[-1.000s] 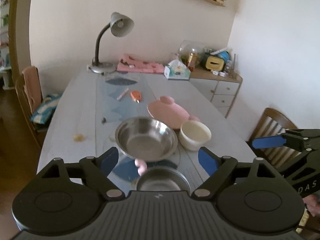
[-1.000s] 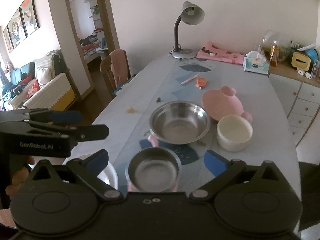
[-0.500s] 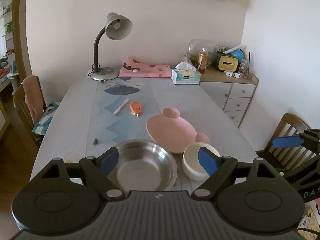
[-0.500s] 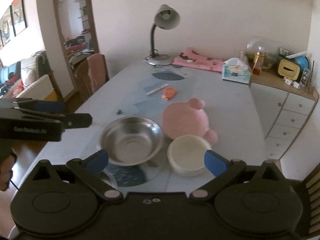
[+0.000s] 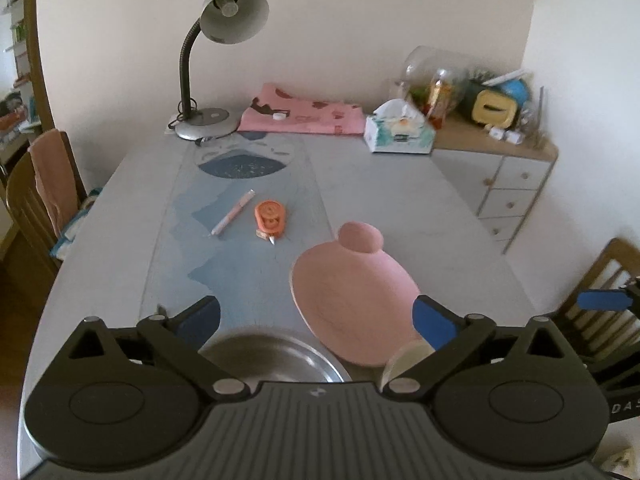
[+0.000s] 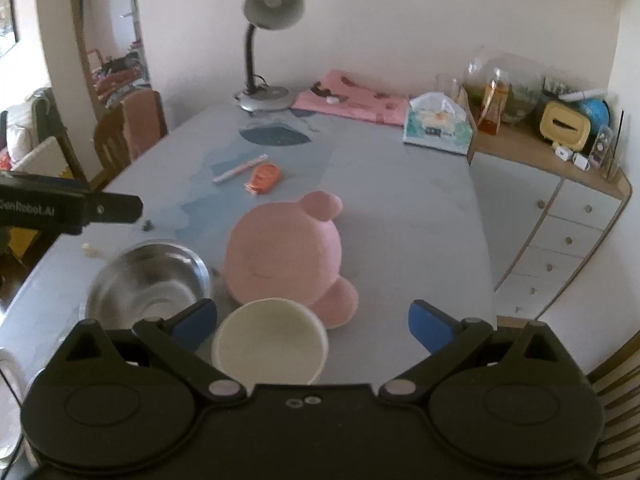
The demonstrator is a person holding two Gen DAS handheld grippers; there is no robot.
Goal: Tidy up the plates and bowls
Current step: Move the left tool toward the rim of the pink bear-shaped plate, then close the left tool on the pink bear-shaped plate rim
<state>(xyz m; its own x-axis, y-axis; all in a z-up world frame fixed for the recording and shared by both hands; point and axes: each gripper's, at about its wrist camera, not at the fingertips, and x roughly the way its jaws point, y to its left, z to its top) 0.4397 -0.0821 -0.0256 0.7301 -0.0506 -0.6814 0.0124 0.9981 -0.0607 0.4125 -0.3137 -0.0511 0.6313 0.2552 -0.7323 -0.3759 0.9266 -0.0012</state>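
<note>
Left wrist view, lower centre: left gripper (image 5: 316,316), fingers spread wide, gripping nothing, above the near end of the grey table (image 5: 400,200). Steel bowl (image 5: 276,356) only partly seen here, cut off by the gripper body at bottom centre; interior blurred, contents not discernible. Cream bowl (image 5: 404,360) shown as a mere sliver of rim at lower right, behind the right finger. Pink plate (image 5: 352,300) with round ears at centre right, bare, its near edge close beside both bowls. Tip of the right gripper entering at the right edge.

Right wrist view, lower centre: right gripper (image 6: 313,322), fingers likewise spread wide, gripping nothing. Shown whole here, unlike the other view: cream bowl (image 6: 270,346), between the fingers but nearer the left one, untouched, holding nothing; steel bowl (image 6: 148,280) at lower left, holding nothing; pink plate (image 6: 284,252) at centre with both ears visible, the lower ear just beside the cream bowl. Arm of the left gripper crossing in from the left edge. A further round rim at the far lower left edge, too cropped to identify.

Common to both views, upper half: desk lamp (image 5: 224,52), folded pink cloth (image 5: 304,114), tissue box (image 5: 400,132), pen (image 5: 234,212) and orange tape dispenser (image 5: 270,218) mid-table, white drawer cabinet (image 6: 560,224) at right.
</note>
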